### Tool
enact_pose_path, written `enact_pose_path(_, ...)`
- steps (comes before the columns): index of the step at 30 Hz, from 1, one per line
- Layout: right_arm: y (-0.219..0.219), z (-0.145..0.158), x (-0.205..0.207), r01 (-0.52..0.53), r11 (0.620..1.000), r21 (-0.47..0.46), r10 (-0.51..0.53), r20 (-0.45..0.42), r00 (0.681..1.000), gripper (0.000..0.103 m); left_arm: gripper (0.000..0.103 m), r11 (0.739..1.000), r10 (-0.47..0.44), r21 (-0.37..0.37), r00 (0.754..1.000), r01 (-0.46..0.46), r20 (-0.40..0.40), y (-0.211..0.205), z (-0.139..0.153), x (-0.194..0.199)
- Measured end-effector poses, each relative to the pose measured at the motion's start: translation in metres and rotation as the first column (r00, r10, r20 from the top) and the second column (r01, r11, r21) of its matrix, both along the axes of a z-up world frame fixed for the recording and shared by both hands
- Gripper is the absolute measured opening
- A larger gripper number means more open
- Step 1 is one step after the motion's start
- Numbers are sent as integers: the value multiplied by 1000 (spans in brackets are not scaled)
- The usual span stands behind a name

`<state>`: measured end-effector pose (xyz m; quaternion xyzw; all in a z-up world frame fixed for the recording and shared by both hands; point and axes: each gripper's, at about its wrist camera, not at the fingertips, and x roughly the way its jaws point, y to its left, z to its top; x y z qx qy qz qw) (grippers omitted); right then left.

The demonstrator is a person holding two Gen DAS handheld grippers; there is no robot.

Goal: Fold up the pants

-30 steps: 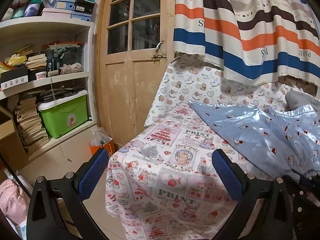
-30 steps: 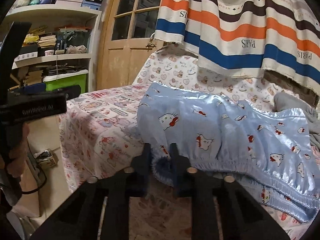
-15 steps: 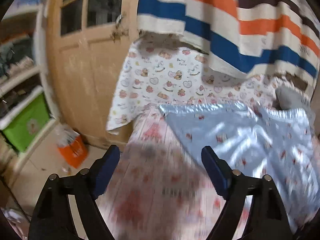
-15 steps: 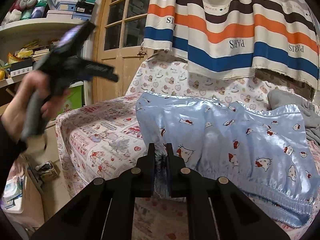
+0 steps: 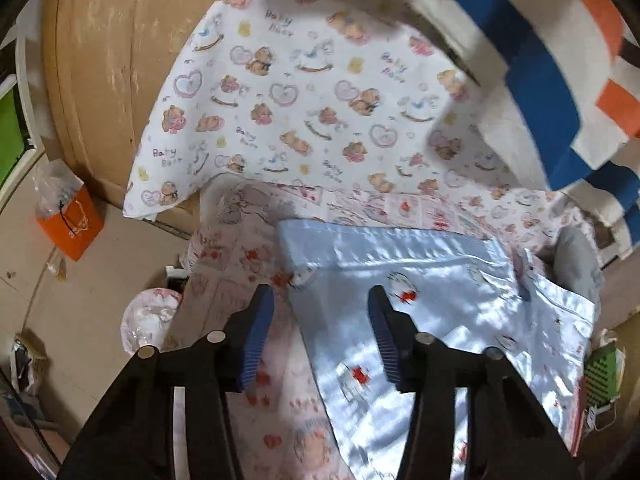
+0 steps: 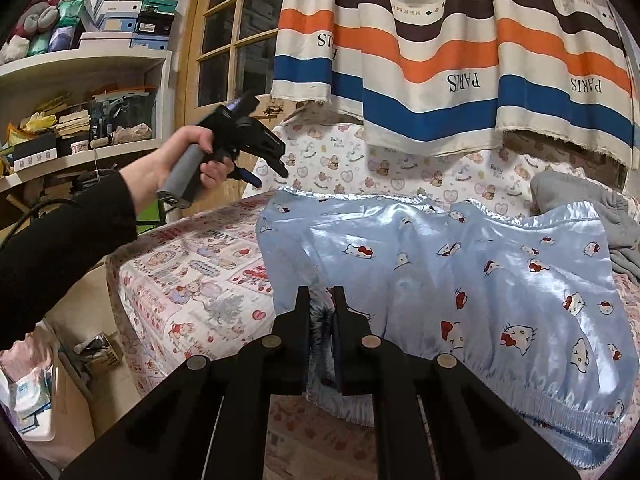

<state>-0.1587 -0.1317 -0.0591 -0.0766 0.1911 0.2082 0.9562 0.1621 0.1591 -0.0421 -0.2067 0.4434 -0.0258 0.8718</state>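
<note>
Light blue satin pants with a cat print lie spread on the patterned bed cover. My right gripper is shut on the gathered waistband at the near left corner, lifting it slightly. In the right wrist view a hand holds my left gripper above the pants' far left corner. In the left wrist view the left gripper points down over the left edge of the pants. Its jaws are closing, and the blue pads stand apart above the cloth without pressing on it.
A grey garment lies at the far right of the bed. A striped curtain hangs behind, over a bear-print sheet. A wooden door and cluttered shelves stand left; an orange bag sits on the floor.
My left gripper has swung right and tipped down from facing the door to hovering over the pants' far left corner, its jaws narrowing. The right gripper stays shut on the waistband, barely moved.
</note>
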Motion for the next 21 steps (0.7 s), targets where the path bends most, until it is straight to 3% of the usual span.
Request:
enact_pose_path(6,-2,-2,8,-9,1000,10,10,-30,999,9,42,998,24,65,999,-22,-33,-2,-9,27)
enact_pose_path(8,-3,-1,9,-16,1000,20,17,-39,999,9,33,998,18,59,999,-16,-39,-2,-13,36)
enact_pose_path(9,-4,-1,10,-18,1000,23,19,-41,999,9,24,998,-7,60,999,9,-38,-5,-15,40)
enact_pose_path(13,-4,1,10,-22,999,27,23,-37,999,9,2,987,-27,155,999,29,-17,-15,-17,47)
enact_pose_path(21,-13,7,3,0,998,60,0,-7,1000,9,2,986,-26,166,997,12,79,-28,29,44)
